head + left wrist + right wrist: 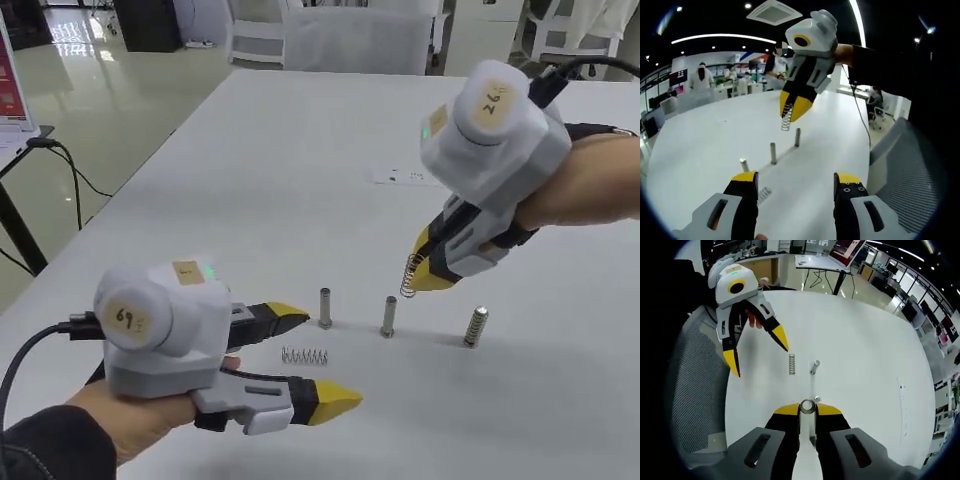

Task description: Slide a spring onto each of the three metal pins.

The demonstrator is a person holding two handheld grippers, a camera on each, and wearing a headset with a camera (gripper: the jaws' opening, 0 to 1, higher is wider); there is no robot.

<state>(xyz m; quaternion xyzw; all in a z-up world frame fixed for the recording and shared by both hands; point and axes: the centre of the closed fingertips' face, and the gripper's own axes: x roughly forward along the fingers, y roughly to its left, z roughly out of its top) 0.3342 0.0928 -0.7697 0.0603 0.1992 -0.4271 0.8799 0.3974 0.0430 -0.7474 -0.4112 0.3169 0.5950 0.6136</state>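
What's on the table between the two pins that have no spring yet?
Nothing. The head view shows bare table between the end pin and the middle pin.

The head view is looking forward and down from above the white tabletop (250,180), taking in the left claw (332,357), the right claw (422,272) and the pins (388,315) at close range. The left gripper view is riding low, facing across the pins toward the right claw. The right gripper view is peering steeply down from higher up (nearly overhead), sharing that patch of tabletop and the left claw
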